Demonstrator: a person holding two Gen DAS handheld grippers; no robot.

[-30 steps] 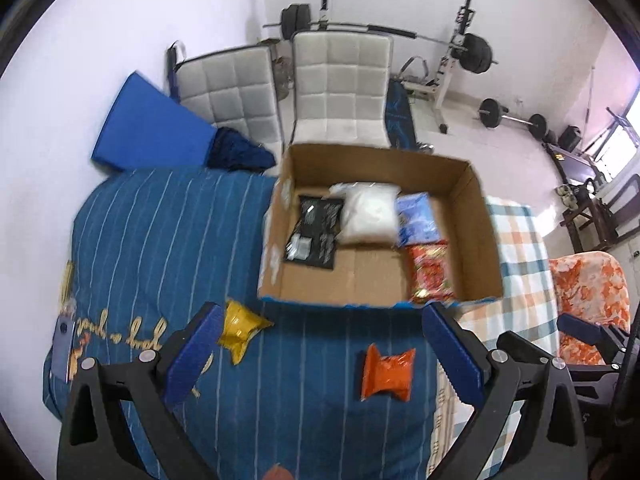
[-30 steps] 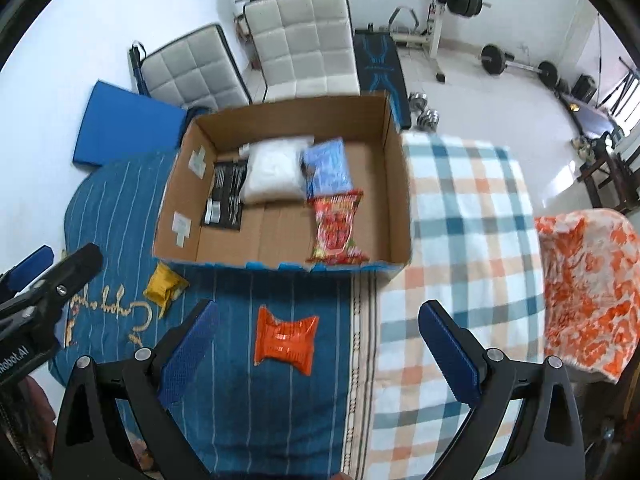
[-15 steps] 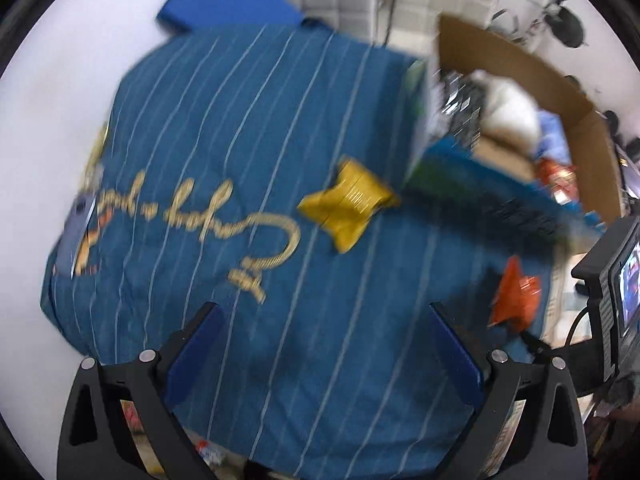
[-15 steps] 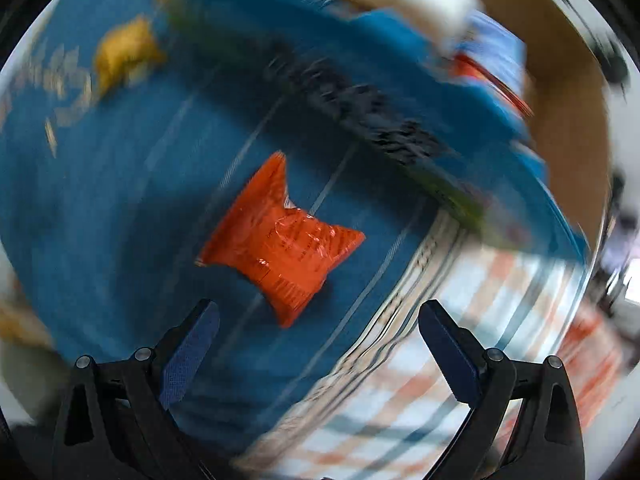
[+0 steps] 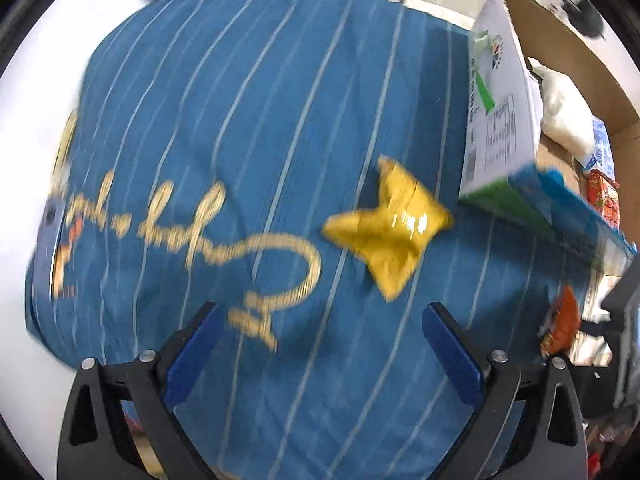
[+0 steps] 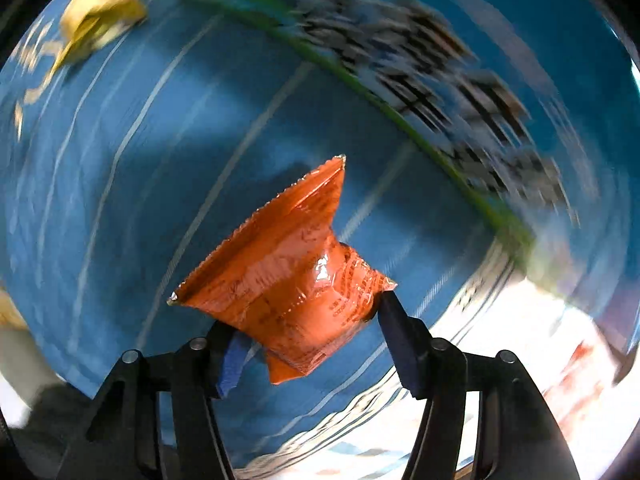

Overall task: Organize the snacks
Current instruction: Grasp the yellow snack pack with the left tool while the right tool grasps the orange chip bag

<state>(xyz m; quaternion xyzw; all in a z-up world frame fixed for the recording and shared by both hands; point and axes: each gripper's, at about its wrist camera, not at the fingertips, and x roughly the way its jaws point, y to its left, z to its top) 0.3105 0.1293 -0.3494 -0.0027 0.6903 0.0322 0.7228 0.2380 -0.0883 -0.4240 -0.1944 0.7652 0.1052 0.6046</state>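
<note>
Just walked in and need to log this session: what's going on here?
A person with a handheld gripper in each hand is sorting snack packets into a cardboard box on a blue striped cloth. The right gripper has its jaws around an orange packet, apparently closing on it. The left gripper is open, just short of a yellow packet lying beside the box. Several packets already sit inside the box.
</note>
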